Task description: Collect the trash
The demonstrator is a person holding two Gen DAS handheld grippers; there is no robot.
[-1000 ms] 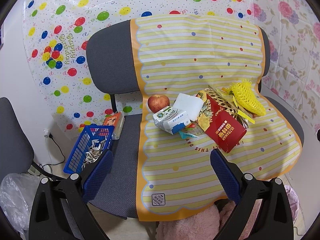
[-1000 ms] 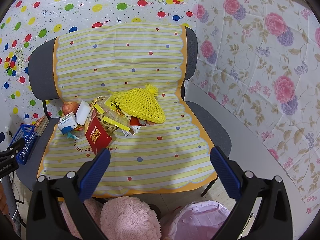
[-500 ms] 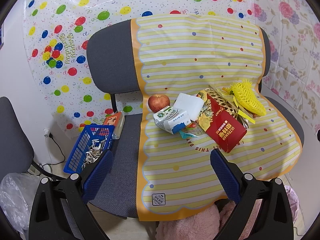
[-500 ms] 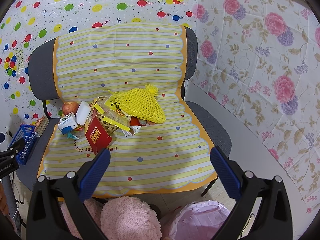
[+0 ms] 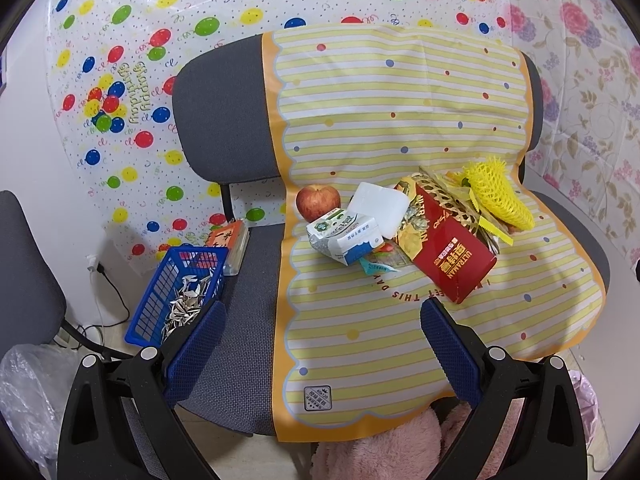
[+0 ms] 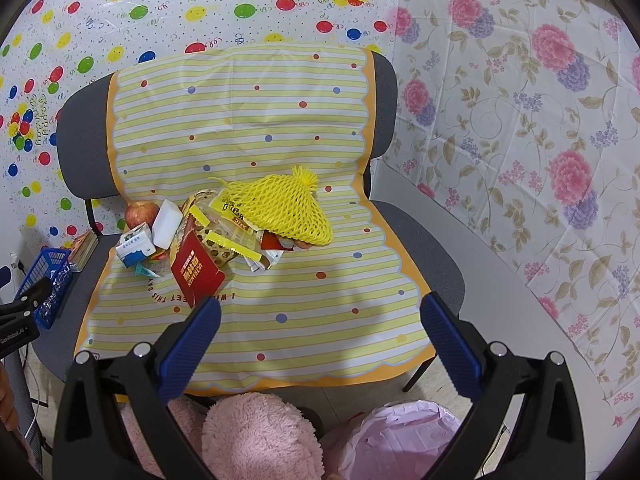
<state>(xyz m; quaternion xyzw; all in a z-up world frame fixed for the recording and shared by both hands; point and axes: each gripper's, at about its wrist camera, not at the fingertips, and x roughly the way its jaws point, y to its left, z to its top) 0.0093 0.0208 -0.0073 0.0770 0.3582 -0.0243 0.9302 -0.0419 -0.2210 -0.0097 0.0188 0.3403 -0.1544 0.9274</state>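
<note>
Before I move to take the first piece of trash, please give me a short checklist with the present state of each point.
1. Left hand-held gripper open and holding nothing: ok.
2. Right hand-held gripper open and holding nothing: ok.
3. Trash pile in view, with red box and yellow net on top and nothing over them: ok.
4. Apple kept apart from the trash: not ok, it touches the milk carton.
5. Pink-lined bin open below the chair: ok.
6. Either gripper already at the pile: not ok, both hang short of it.
</note>
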